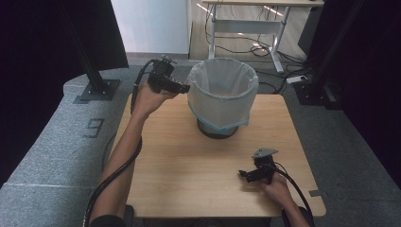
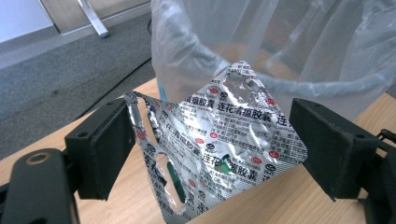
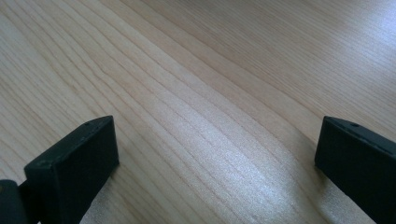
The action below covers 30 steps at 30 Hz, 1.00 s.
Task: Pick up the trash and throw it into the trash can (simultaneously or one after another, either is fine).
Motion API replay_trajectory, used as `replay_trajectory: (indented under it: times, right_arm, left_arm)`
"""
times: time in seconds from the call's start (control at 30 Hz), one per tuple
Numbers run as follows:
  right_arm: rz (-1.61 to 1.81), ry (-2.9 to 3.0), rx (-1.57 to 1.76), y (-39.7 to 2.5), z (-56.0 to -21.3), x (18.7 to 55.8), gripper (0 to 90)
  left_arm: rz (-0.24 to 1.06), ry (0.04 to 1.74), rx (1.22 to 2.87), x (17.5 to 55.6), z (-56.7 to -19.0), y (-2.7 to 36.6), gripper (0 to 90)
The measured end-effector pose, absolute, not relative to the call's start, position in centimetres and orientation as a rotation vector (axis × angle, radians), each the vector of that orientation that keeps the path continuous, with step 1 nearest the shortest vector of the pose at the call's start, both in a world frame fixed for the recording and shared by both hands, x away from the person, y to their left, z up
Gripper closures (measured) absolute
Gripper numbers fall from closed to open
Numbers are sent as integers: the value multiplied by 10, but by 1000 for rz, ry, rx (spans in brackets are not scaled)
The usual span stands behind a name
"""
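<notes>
1. Nearest the lens in the left gripper view stood the left gripper [image 2: 212, 154], its two black jaws pressed in on a crumpled, folded foil blister pack [image 2: 219, 140] with red and blue print, several pockets already torn open.
2. The jaws were fairly wide apart, closed only as far as the bent pack allowed; its left and right edges met the pads, so it appeared to be held rather than resting on anything.
3. Just beyond the pack hung the translucent bin liner [image 2: 280, 51], folded over the rim of a waste bin [image 1: 222, 92] that stood towards the far side of the wooden table [image 1: 189, 161].
4. From the high view, the left gripper [image 1: 182, 88] was raised beside the bin's left rim, its tips touching or nearly touching the liner; the pack was too small to make out there.
5. The right gripper [image 1: 245, 174] lay low near the table's right front corner, well apart from the bin. Its own view showed the jaws spread wide over bare wood with nothing between them.
6. Judged from this, the step in hand was carrying the spent pack to the bin; it had not yet crossed the rim.
7. The next move would call for lifting the pack over the liner's edge, then opening the jaws so it drops inside without snagging the plastic.
</notes>
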State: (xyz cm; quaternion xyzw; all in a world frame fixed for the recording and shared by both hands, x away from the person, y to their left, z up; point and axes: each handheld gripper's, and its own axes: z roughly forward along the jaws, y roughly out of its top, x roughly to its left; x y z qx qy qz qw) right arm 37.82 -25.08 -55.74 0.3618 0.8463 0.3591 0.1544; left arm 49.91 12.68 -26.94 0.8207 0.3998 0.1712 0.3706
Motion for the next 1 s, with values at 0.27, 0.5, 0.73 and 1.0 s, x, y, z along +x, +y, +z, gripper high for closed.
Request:
replay_trajectory:
  times: [0.27,0.5,0.73,1.0]
  right_arm:
    - [1029,2426,1039,-251,-557,378,0]
    - [1029,2426,1040,-251,-557,378,0]
    - [1029,2426,1039,-251,-557,378,0]
    - [1029,2424,1040,-251,-557,378,0]
  left_arm:
    - [425,992,2098,501,-258,114,160]
    - [419,971,2092,505,-249,101,160]
    - [419,943,2105,509,-243,86,160]
    - [413,920,2115,515,-239,69,160]
